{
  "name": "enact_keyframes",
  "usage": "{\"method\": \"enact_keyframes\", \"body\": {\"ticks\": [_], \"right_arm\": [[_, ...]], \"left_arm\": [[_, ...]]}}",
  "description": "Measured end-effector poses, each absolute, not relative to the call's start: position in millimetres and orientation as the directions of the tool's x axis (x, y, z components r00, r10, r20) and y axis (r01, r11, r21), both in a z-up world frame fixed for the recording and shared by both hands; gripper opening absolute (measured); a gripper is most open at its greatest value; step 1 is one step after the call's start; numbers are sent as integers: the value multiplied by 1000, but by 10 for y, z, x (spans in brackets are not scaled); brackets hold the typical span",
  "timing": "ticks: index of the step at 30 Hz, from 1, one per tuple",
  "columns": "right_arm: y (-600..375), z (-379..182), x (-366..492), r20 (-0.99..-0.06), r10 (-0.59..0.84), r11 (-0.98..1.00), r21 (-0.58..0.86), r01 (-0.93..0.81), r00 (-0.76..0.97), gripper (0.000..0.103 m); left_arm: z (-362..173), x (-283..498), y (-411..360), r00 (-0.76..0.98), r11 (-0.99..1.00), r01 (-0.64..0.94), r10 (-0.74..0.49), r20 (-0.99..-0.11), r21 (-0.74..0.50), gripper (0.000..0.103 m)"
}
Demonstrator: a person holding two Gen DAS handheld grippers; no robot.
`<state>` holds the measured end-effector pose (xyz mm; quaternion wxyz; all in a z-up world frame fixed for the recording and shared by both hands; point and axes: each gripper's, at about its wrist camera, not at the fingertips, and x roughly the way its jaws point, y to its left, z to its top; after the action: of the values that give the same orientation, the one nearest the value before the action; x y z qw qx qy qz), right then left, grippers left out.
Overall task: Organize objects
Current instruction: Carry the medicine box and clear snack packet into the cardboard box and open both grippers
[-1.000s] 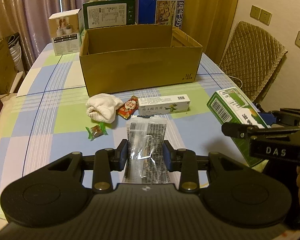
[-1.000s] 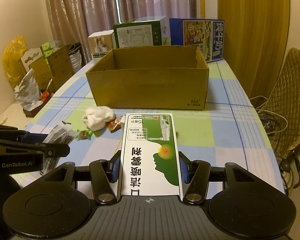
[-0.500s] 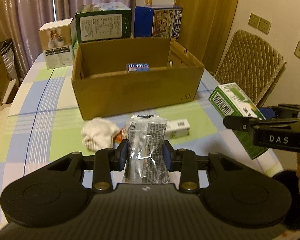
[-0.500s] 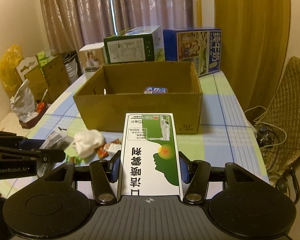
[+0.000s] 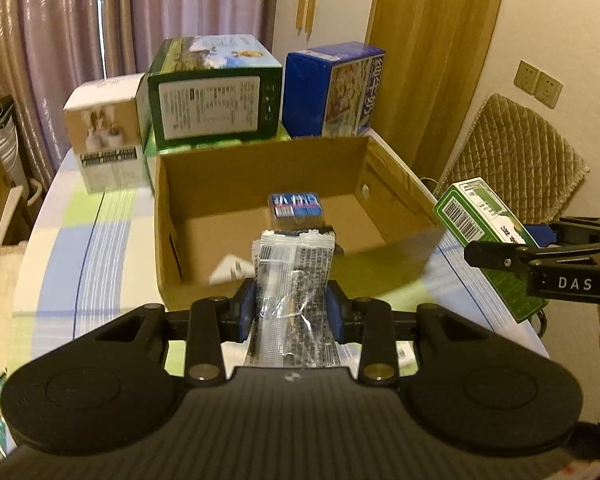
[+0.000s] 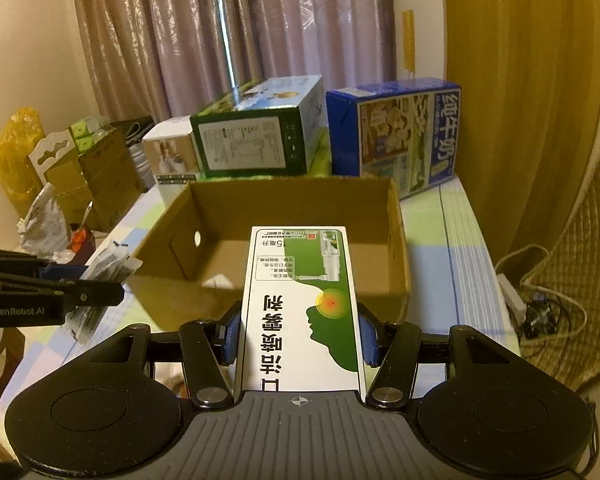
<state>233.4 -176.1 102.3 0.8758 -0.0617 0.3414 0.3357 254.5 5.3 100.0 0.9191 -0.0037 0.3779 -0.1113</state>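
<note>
An open cardboard box (image 5: pixel 188 264) stands on the checked tablecloth, its inside visible from above. A small blue packet (image 5: pixel 296 206) and a white item (image 5: pixel 230 270) lie in it. My left gripper (image 5: pixel 292 310) is shut on a clear plastic packet with black print (image 5: pixel 292 280), held over the box's near wall. My right gripper (image 6: pixel 299 332) is shut on a green and white carton (image 6: pixel 300 304), raised at the cardboard box (image 6: pixel 172 280) near wall. The green and white carton (image 5: pixel 480 220) also shows at the right of the left wrist view.
Behind the cardboard box stand a white box (image 5: pixel 104 136), a green box (image 5: pixel 214 92) and a blue milk carton box (image 5: pixel 334 88). A quilted chair (image 5: pixel 516 160) is at the right, with cables (image 6: pixel 540 308) on the floor. Bags and boxes (image 6: pixel 60 184) crowd the left.
Both grippers have risen and moved forward toward the cardboard box, so its inside now shows. The sock and sweets on the table have dropped out of view.
</note>
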Motion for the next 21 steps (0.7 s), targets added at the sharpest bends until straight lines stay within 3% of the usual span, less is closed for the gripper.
{"method": "enact_keyframes", "body": {"ticks": [21], "right_arm": [[-1031, 843, 3472, -719, 500, 757, 93, -647, 482, 53]], "left_arm": [[813, 3837, 5, 627, 969, 236, -209, -751, -73, 31]]}}
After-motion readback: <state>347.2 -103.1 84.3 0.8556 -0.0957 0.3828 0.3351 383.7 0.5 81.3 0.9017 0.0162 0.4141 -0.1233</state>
